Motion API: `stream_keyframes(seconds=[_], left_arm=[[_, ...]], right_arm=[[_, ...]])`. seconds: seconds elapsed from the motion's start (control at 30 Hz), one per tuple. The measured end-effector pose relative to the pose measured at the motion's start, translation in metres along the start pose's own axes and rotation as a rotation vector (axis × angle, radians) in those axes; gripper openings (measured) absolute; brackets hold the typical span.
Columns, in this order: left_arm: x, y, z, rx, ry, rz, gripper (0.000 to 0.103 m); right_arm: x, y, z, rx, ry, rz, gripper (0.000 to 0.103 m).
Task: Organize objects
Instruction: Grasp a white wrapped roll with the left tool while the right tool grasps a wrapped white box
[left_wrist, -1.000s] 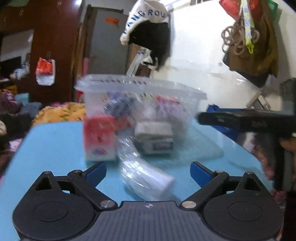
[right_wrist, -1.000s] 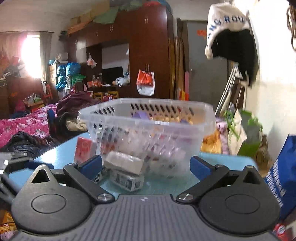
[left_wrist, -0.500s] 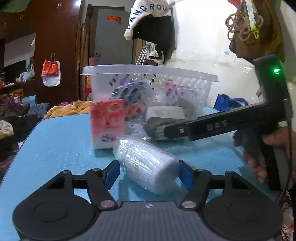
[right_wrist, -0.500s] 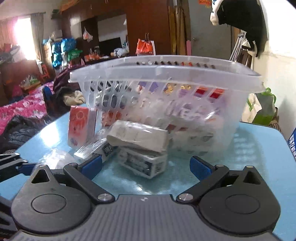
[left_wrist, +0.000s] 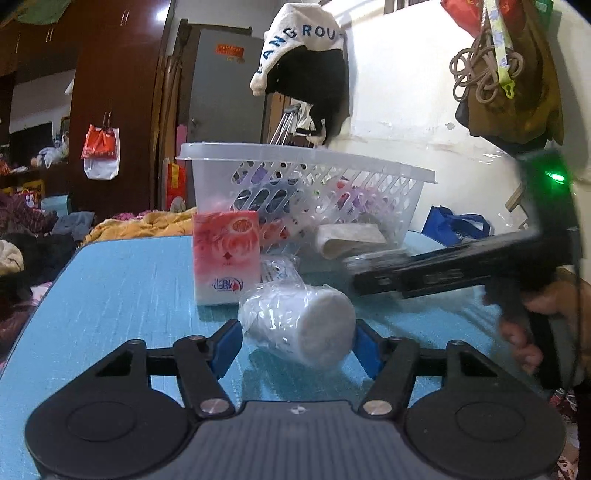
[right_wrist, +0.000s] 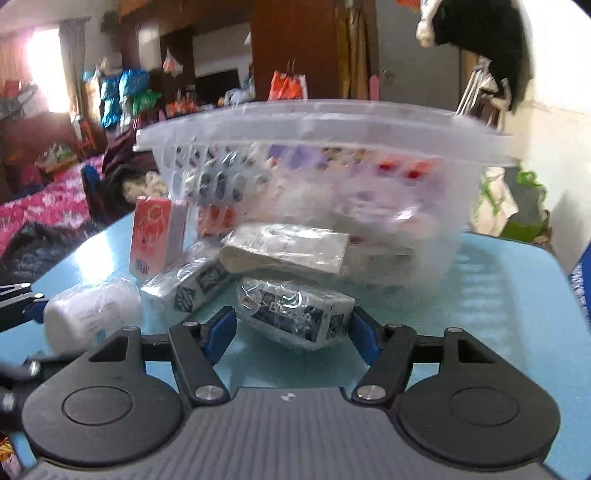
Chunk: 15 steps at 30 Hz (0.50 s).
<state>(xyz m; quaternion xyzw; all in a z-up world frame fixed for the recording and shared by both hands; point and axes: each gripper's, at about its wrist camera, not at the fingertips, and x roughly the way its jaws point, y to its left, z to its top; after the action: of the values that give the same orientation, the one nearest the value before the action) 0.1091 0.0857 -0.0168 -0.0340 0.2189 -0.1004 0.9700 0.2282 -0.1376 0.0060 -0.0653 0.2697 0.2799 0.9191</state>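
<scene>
A white wrapped roll (left_wrist: 301, 325) lies on the blue table, between the blue pads of my left gripper (left_wrist: 297, 341), which touch or nearly touch its sides. It also shows in the right wrist view (right_wrist: 92, 314). My right gripper (right_wrist: 291, 332) brackets a wrapped dark printed box (right_wrist: 295, 310), its pads at the box's ends. A clear perforated basket (left_wrist: 306, 192) holding several items stands behind; it also shows in the right wrist view (right_wrist: 325, 166). A red-and-white tissue pack (left_wrist: 225, 254) stands upright beside it.
A beige wrapped packet (right_wrist: 288, 251) and another printed box (right_wrist: 192, 284) lie against the basket's front. The right gripper's body (left_wrist: 461, 269) crosses the left wrist view at the right. The table edge drops off at left toward a cluttered bed.
Both grippers have moved forward and narrowed: the left around the white roll, the right down and in around the dark printed box.
</scene>
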Motion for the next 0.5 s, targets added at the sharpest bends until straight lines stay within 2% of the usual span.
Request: stream_keyframes(seconds=[0.23, 0.3, 0.5], left_arm=[[-0.001, -0.007, -0.001, 0.032, -0.020, 0.045, 0.066], [-0.002, -0.008, -0.002, 0.047, -0.022, 0.053, 0.066], [-0.012, -0.011, -0.007, 0.060, -0.099, 0.086, 0.065]], right_arm=[[-0.026, -0.013, -0.009, 0.014, -0.075, -0.027, 0.069], [-0.025, -0.011, -0.013, 0.011, -0.073, -0.006, 0.069], [-0.028, -0.006, -0.014, 0.008, -0.131, -0.001, 0.069]])
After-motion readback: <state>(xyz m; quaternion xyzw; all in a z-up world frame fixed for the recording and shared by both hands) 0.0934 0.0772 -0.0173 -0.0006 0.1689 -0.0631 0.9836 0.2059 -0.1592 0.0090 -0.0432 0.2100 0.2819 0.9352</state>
